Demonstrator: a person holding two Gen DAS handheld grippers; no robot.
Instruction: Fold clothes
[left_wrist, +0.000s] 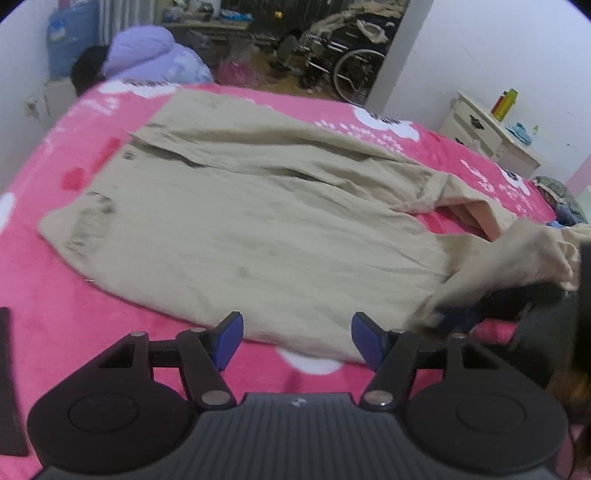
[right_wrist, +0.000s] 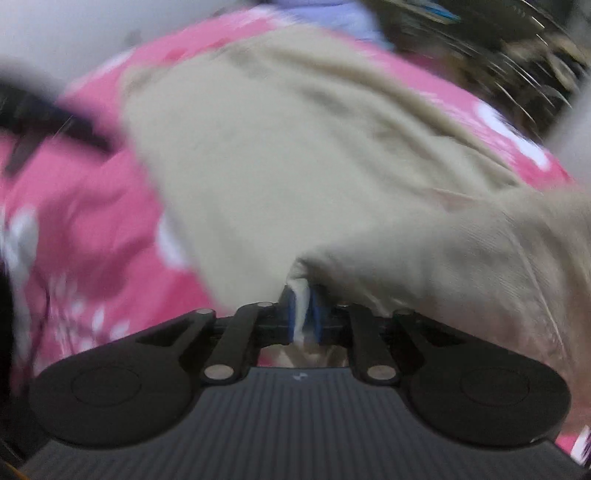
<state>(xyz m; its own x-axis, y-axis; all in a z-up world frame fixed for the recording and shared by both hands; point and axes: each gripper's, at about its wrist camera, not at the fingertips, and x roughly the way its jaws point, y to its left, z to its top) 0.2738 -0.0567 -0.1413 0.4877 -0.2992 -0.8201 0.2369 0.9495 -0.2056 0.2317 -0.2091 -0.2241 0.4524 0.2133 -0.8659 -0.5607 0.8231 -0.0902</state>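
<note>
Beige trousers (left_wrist: 236, 221) lie spread flat on a pink blanket (left_wrist: 55, 314) on a bed, waistband at the far left. My left gripper (left_wrist: 297, 338) is open and empty, just above the near edge of the cloth. My right gripper (right_wrist: 303, 312) is shut on the trousers (right_wrist: 295, 166), pinching a fold of a leg end between its blue pads (right_wrist: 317, 310). In the left wrist view the right gripper (left_wrist: 454, 319) shows at the right, lifting that leg end. The right wrist view is blurred.
A white bedside cabinet (left_wrist: 487, 133) with a yellow bottle stands at the far right. A wheelchair (left_wrist: 343, 62) and a person in a lilac jacket (left_wrist: 151, 55) are beyond the bed. A dark strip (left_wrist: 9, 380) lies at the left edge.
</note>
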